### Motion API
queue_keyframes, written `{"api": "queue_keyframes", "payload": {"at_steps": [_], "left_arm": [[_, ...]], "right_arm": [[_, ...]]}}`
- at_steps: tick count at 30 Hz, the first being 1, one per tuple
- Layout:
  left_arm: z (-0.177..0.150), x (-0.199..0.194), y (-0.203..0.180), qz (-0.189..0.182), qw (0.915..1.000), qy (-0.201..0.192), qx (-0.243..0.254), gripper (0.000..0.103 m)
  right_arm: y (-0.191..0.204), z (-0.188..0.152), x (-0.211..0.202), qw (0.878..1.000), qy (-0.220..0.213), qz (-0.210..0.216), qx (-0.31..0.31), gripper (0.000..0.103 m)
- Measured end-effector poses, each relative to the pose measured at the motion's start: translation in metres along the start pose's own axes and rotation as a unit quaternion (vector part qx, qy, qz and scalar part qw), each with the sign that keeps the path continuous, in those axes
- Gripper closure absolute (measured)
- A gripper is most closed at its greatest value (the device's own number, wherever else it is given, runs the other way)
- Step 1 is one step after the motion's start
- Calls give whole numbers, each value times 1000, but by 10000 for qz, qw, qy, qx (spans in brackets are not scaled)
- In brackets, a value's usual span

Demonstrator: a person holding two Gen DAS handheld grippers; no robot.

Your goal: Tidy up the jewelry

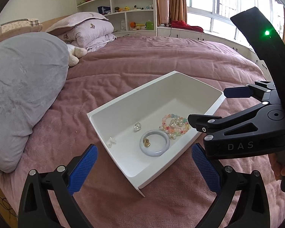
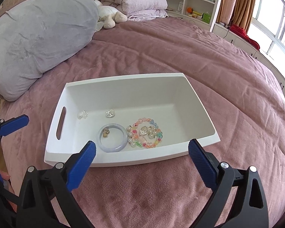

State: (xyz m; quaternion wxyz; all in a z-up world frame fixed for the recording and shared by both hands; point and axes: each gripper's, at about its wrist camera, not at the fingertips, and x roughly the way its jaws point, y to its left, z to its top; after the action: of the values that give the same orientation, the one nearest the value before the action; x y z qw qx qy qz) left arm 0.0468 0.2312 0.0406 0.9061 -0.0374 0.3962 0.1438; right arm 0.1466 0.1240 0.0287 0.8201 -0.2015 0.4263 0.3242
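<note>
The left gripper (image 1: 143, 163) hangs over the near corner of the white bin (image 2: 112, 79) with its jaws spread wide and nothing between them. Inside the bin, going left to right in the right wrist view: a small clear charm (image 2: 82, 114) near the handle slot, a second clear piece (image 2: 110, 113), a pale bangle (image 2: 112, 138) with a gold pendant (image 2: 105, 134) lying inside its ring, and a pastel bead bracelet (image 2: 145, 134) coiled around a silvery piece, just beside the bangle. The right gripper (image 2: 141, 153) sits at the bin's near wall, also spread wide and empty.

All the jewelry I can see already lies in the bin, and none shows on the bedspread (image 2: 161, 53), so the gathering looks finished or close to it. If sorting inside the bin is meant, the next move calls for a careful pinch on something small, since the charms are tiny and the bangle looks smooth and likely to slip
</note>
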Motion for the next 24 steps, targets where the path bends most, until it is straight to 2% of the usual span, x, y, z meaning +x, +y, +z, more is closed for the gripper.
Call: {"api": "queue_keyframes", "payload": {"at_steps": [12,24], "left_arm": [[3,-5,12,77,9999,-143,-32,3],[2,-12,4,50,9993,-365,88,3]], "right_arm": [[0,4,-8,9998,-163,-6,94,6],[-5,0,-20,9985,-477,-27,258,6]]}}
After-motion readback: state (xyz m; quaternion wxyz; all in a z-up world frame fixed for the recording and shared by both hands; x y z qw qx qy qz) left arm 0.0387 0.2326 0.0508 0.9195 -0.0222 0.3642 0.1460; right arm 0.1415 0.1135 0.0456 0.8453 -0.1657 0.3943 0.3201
